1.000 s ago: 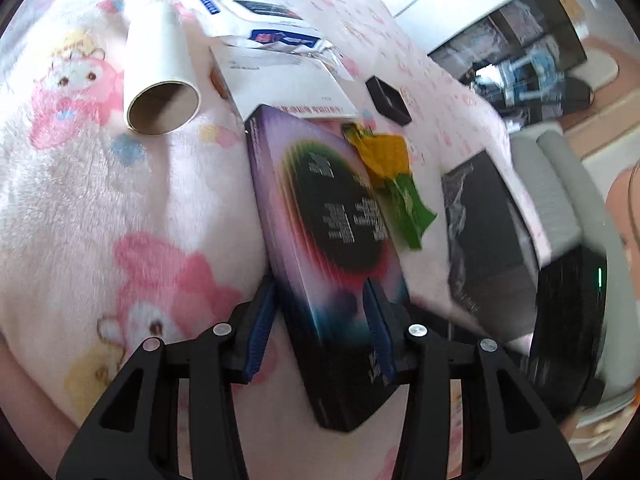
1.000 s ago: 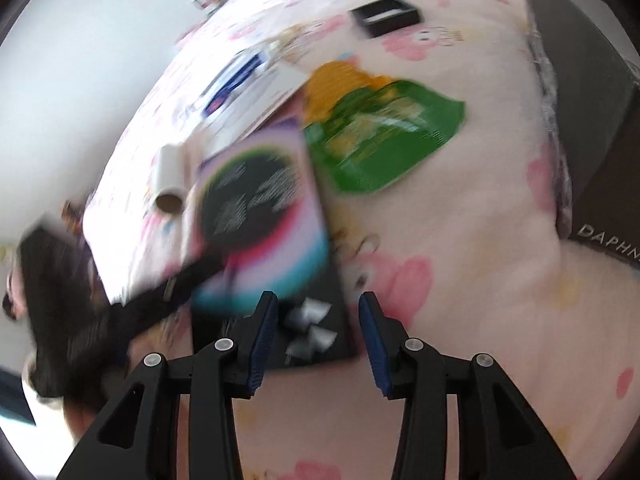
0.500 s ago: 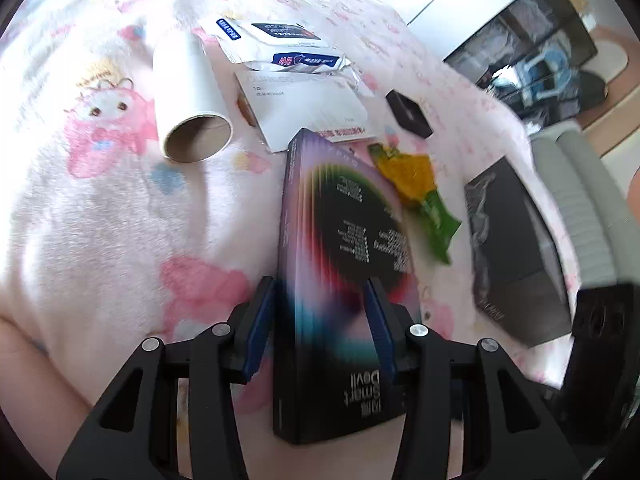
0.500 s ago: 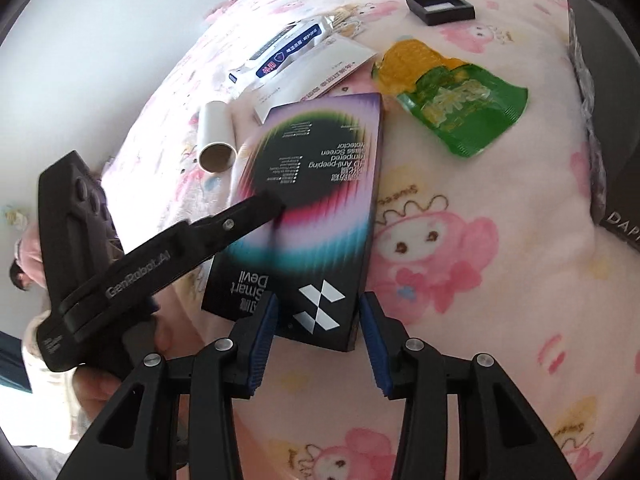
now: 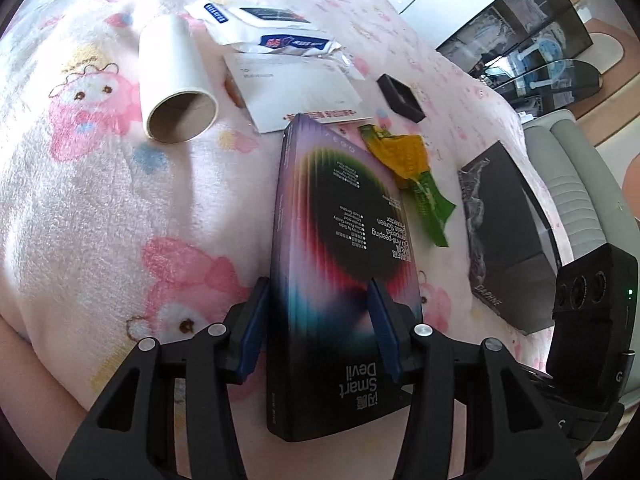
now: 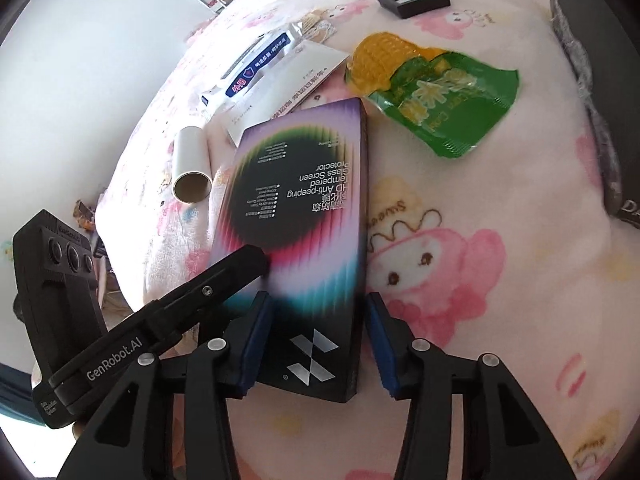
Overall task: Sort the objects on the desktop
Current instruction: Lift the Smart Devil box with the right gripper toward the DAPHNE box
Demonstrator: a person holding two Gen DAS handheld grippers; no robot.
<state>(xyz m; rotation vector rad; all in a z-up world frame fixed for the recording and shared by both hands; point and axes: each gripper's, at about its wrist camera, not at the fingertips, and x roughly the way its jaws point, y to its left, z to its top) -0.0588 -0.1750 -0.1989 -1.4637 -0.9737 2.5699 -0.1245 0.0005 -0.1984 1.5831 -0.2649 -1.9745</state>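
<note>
A flat screen-protector box [image 5: 340, 248] with a black circle on purple and pink print is held tilted above the pink cartoon blanket [image 5: 100, 208]. My left gripper [image 5: 320, 332] is shut on the box, one finger under it and one on its top face. In the right wrist view the box [image 6: 304, 216] reaches between the fingers of my right gripper [image 6: 316, 340], which stands open around its near end; whether the pads touch it I cannot tell. The left gripper [image 6: 224, 276] shows there gripping the box from the left.
On the blanket lie a cardboard tube [image 5: 172, 80], a white envelope [image 5: 296, 92], a wipes packet [image 5: 280, 36], a small black tray [image 5: 400, 96], a green and yellow snack bag [image 6: 436, 92] and a black box [image 5: 504, 232].
The left gripper has carried the box towards the right gripper. The right gripper has closed in until the box's near end lies between its open fingers.
</note>
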